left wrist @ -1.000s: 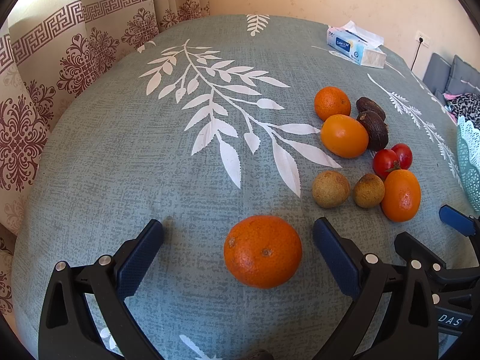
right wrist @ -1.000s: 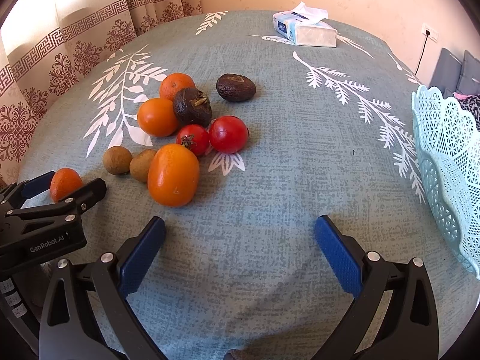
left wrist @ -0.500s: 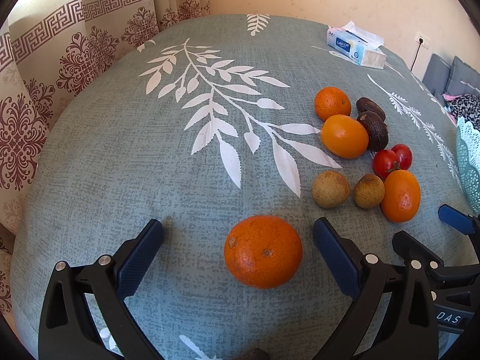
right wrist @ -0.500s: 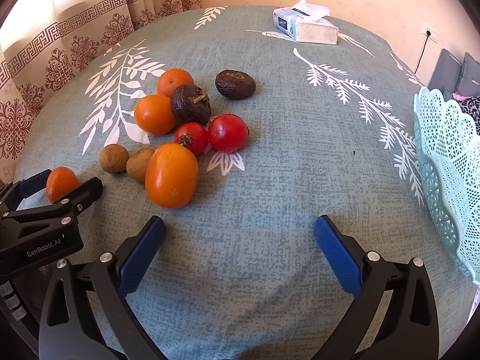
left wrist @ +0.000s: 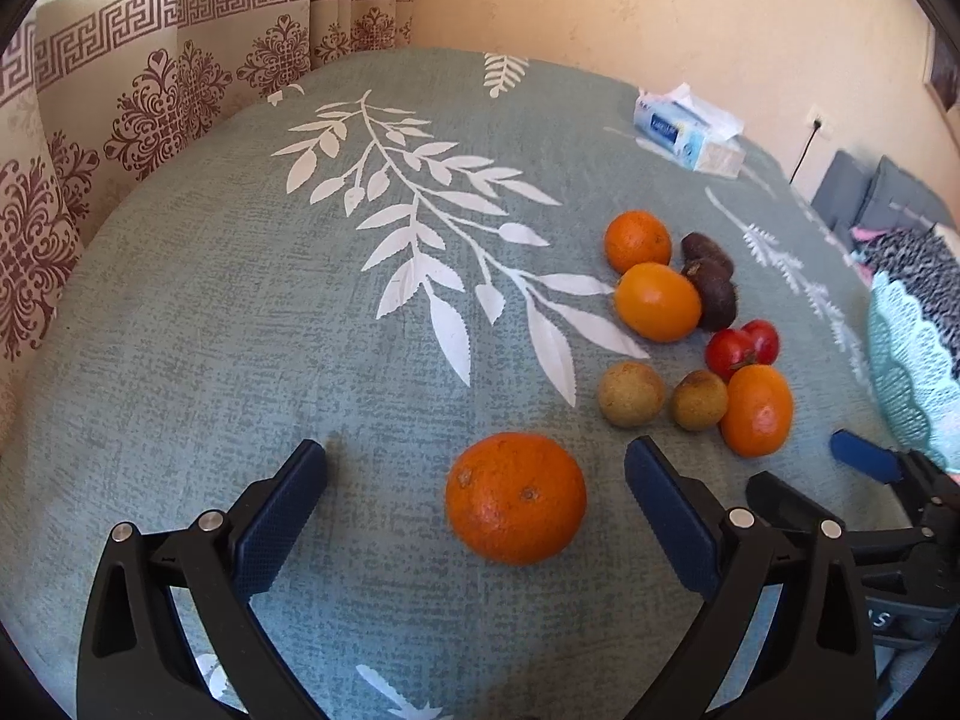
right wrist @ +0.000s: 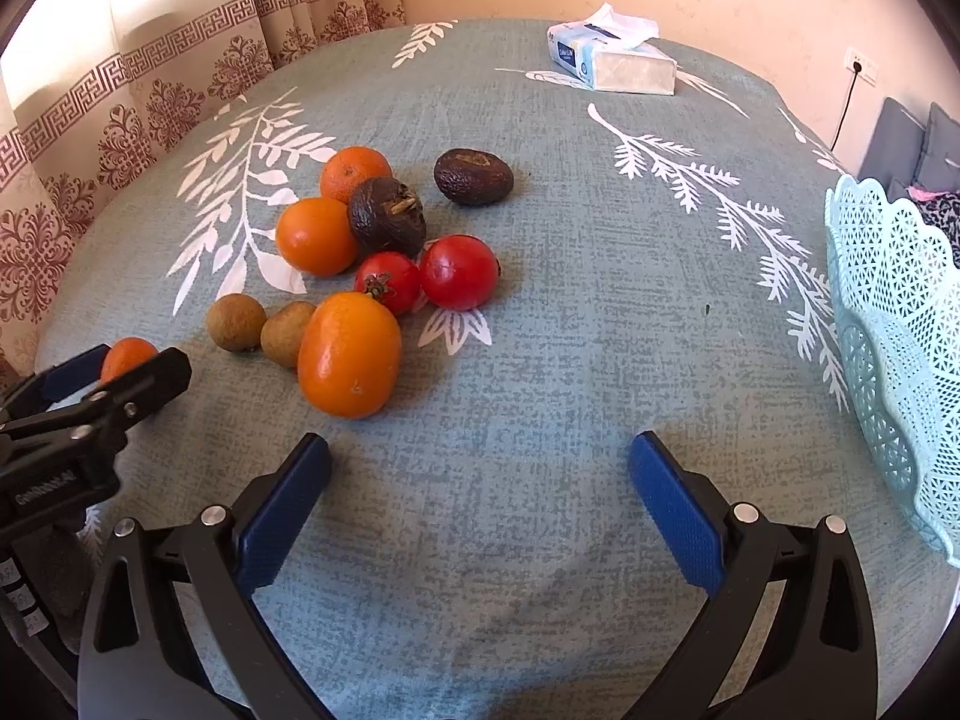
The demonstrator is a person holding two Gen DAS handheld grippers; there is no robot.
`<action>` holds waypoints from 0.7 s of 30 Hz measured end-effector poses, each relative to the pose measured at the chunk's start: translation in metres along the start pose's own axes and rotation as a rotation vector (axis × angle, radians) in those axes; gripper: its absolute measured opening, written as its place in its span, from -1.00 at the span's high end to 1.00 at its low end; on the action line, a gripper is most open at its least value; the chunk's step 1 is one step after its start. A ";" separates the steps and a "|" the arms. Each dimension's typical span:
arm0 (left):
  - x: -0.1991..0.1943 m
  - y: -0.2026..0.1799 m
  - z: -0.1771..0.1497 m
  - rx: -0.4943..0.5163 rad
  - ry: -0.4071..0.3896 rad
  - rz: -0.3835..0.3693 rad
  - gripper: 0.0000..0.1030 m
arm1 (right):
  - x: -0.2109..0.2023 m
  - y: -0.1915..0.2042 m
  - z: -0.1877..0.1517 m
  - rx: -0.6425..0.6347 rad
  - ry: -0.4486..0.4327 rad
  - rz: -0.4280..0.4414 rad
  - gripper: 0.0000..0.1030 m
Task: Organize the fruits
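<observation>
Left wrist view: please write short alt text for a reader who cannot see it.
An orange lies on a leaf-print tablecloth between the open fingers of the left gripper, untouched. More fruits cluster to its right, near a pale blue basket.

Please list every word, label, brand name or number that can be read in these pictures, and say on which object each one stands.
"GenRobot.AI": on the body of the left gripper, seen in the right wrist view; blurred, but just readable.
"S": the last letter of a label on the body of the right gripper, seen in the left wrist view; the other letters are cut off.
Blue print on the tissue pack: too small and blurred to read.
Small number marks at the left edge of the right wrist view: unreadable.
</observation>
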State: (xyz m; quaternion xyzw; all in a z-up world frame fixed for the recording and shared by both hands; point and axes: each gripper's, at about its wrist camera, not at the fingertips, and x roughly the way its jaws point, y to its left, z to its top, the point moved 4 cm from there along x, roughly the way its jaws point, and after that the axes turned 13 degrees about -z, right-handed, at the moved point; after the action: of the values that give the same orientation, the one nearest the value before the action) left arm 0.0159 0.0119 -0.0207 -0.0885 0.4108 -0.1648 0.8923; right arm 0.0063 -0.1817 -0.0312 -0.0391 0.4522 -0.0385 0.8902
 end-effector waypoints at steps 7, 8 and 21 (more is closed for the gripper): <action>-0.017 -0.007 -0.002 0.040 -0.073 -0.007 -0.91 | -0.024 -0.001 0.005 0.008 -0.116 0.048 -0.96; -0.018 -0.010 -0.002 0.055 -0.078 0.000 -0.91 | -0.026 -0.001 0.006 0.015 -0.127 0.056 -0.96; -0.020 -0.011 -0.001 0.097 -0.082 0.047 -0.91 | -0.038 0.005 0.008 0.025 -0.185 0.111 -0.89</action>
State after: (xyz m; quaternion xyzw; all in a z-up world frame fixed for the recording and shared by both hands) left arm 0.0002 0.0088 -0.0043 -0.0419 0.3675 -0.1597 0.9152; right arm -0.0099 -0.1728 0.0038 -0.0064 0.3692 0.0092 0.9293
